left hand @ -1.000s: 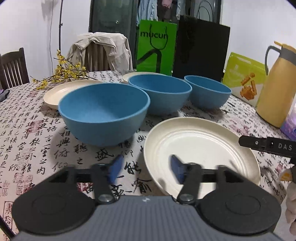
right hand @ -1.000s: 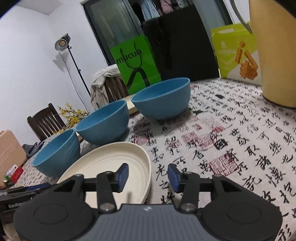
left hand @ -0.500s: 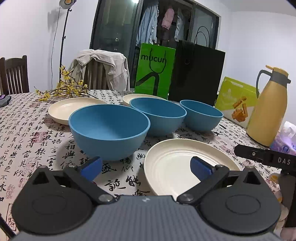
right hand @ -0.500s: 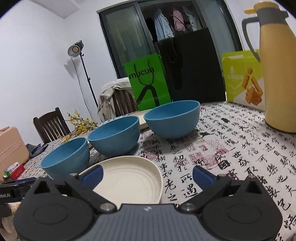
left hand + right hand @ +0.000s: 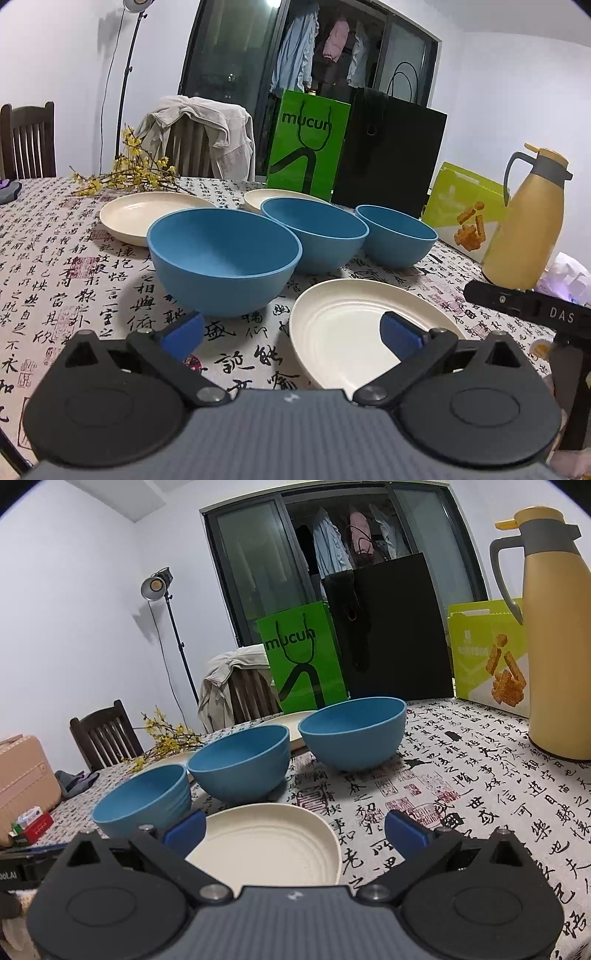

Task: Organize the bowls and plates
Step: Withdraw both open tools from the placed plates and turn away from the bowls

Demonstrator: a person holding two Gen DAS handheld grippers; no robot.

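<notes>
Counter (image 5: 48,266): filling the lower half of both views under a calligraphy-print cloth, sitting lower in the frames than a second ago and showing more of the room above.
Blue bowls: standing apart in a row across mid-frame, unstacked; near bowl (image 5: 223,260) at centre-left of the left view, middle bowl (image 5: 314,232) and far bowl (image 5: 397,236) trailing to the upper right.
Cream plates: lying singly; near plate (image 5: 343,328) at lower centre-right just beyond the jaws, two more, left plate (image 5: 147,216) and back plate (image 5: 266,197), behind the bowls.
Left gripper (image 5: 291,332): jaws having just been spreading, now standing fully wide with nothing between them, no longer framing the near plate's edge.
Right gripper (image 5: 295,830): likewise having just been spreading, now wide and empty, hovering above the same plate (image 5: 269,845) at lower centre.
Meaning for task: judging by the scattered pieces, gathering not yet begun; wide jaws suggesting readiness for a first pick.
</notes>
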